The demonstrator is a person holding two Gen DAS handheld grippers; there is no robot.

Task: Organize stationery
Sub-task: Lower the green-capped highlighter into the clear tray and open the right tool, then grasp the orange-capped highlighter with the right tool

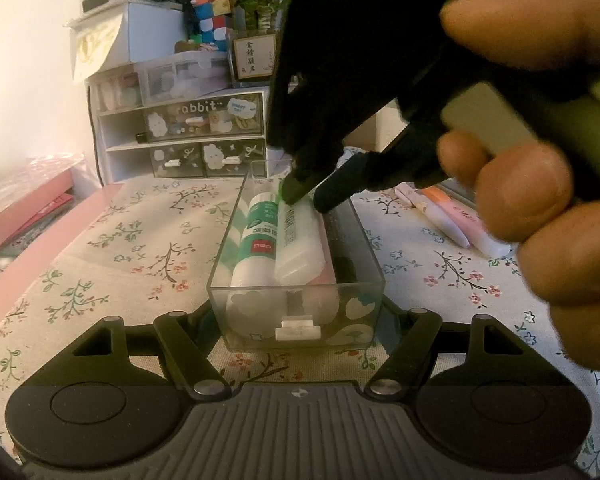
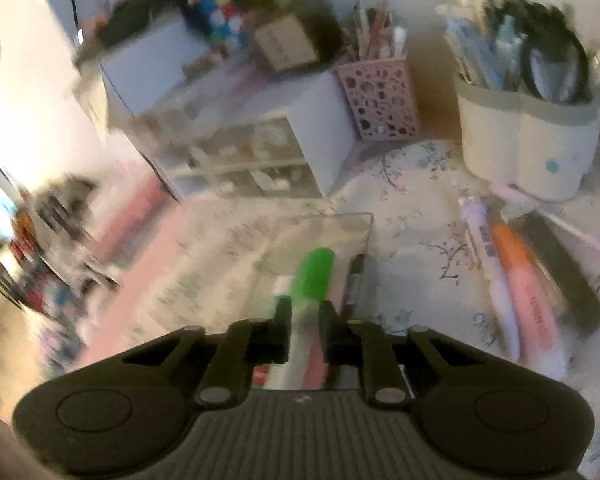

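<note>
A clear plastic drawer (image 1: 220, 280) stands on the floral cloth, between the fingers of my left gripper (image 1: 296, 320), which is shut on its front end. In it lie a green-and-white glue stick (image 1: 256, 236) and a white translucent item (image 1: 300, 244). My right gripper (image 1: 312, 196) reaches down into the drawer from the upper right. In the right wrist view it (image 2: 305, 312) is shut on a white highlighter with a green cap (image 2: 314, 272), held over the drawer (image 2: 360, 232).
Pink, orange and white highlighters (image 2: 512, 288) and a dark ruler (image 2: 564, 272) lie on the cloth to the right. A white drawer organizer (image 1: 180, 128), a pink pen holder (image 2: 380, 100) and a white pen pot (image 2: 528, 140) stand at the back.
</note>
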